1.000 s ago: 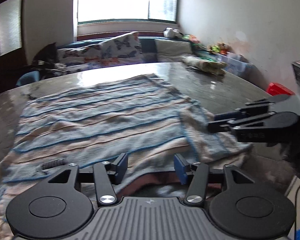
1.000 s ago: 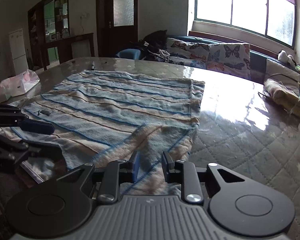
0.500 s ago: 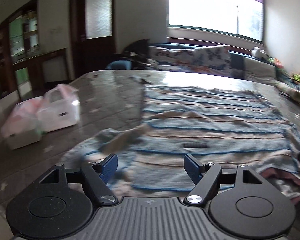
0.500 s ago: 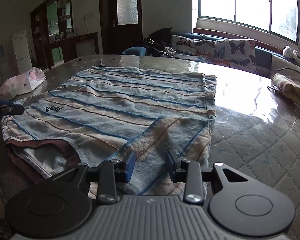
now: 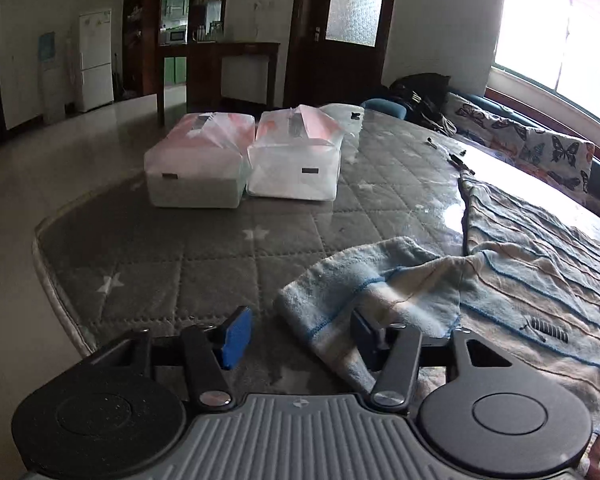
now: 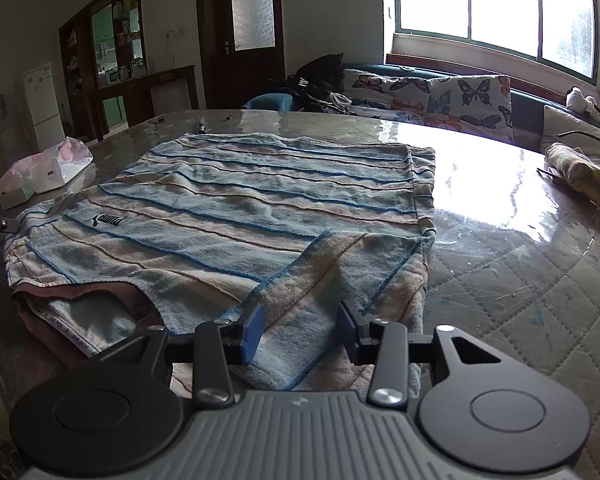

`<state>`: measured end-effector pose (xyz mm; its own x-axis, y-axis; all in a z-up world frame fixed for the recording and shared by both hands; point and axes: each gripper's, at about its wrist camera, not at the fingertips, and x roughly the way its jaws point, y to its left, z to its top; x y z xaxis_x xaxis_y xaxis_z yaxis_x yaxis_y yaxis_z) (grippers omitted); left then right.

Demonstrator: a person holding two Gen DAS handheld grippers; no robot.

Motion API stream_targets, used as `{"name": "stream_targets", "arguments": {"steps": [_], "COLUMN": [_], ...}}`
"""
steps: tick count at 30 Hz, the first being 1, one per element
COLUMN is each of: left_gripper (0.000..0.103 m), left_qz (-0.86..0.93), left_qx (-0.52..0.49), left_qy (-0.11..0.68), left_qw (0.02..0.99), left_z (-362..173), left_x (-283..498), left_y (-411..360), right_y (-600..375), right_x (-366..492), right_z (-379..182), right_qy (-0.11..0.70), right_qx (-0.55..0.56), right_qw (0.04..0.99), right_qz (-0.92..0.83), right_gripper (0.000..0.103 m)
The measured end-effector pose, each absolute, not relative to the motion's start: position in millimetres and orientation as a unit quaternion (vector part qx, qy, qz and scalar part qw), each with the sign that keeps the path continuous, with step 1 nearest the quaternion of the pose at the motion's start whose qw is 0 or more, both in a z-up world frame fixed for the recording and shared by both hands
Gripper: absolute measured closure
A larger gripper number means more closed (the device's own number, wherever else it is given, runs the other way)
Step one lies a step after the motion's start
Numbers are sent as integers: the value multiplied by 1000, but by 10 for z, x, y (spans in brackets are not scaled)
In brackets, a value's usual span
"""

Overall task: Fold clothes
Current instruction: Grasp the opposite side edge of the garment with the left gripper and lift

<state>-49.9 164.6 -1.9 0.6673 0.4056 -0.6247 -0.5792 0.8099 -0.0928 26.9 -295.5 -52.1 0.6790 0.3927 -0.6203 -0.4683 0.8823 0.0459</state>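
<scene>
A blue-and-beige striped shirt (image 6: 260,200) lies flat on the quilted table (image 6: 520,300), neck end toward me. Its right sleeve (image 6: 320,272) is folded in across the body. My right gripper (image 6: 300,336) hovers over that sleeve's cuff with its jaws opening; the cloth lies between them and the pads do not press it. In the left wrist view the shirt (image 5: 540,280) spreads to the right, and its left sleeve (image 5: 360,280) sticks out onto the table. My left gripper (image 5: 300,334) is at that cuff with its jaws closing. The cuff lies against the right pad; the left pad stands apart.
Two white-and-pink wrapped packs (image 5: 196,168) (image 5: 296,160) stand on the table beyond the left sleeve. The table's edge (image 5: 60,300) runs close on the left. Pens (image 5: 460,160) lie past the shirt. A rolled cloth (image 6: 580,172) sits far right, and a butterfly-cushioned sofa (image 6: 460,96) lies behind.
My left gripper has swung from the shirt's middle over to its left sleeve, and its view has turned toward the packs. The right gripper's jaws have widened off the folded sleeve, which stays put.
</scene>
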Motion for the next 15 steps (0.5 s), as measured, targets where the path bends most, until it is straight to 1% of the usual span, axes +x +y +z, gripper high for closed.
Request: {"name": "stream_targets", "arguments": {"steps": [1, 3, 5, 6, 7, 8, 10, 15], "left_gripper": [56, 64, 80, 84, 92, 95, 98, 99], "left_qz": [270, 265, 257, 254, 252, 249, 238, 171], "left_qx": [-143, -142, -139, -138, -141, -147, -156, -139], "left_qy": [303, 302, 301, 300, 297, 291, 276, 226], "left_qw": [903, 905, 908, 909, 910, 912, 918, 949], "left_z": [-23, -30, -37, -40, -38, -25, 19, 252], "left_x": [-493, -480, -464, -457, -459, -472, -495, -528], "left_y": [1643, 1637, 1630, 1626, 1620, 1623, 1613, 1337], "right_y": [-2955, -2955, -2957, -2958, -2959, -2960, -2960, -2964], "right_x": [270, 270, 271, 268, 265, 264, 266, 270], "right_z": [-524, -525, -526, -527, -528, -529, -528, -526], "right_qy": [324, 324, 323, 323, 323, 323, 323, 322], "right_qx": [-58, -57, -56, -56, -55, -55, -55, -52], "right_qw": [914, 915, 915, 915, 915, 915, 915, 916], "right_qz": [235, 236, 236, 236, 236, 236, 236, 236], "right_gripper": [61, 61, 61, 61, 61, 61, 60, 60]}}
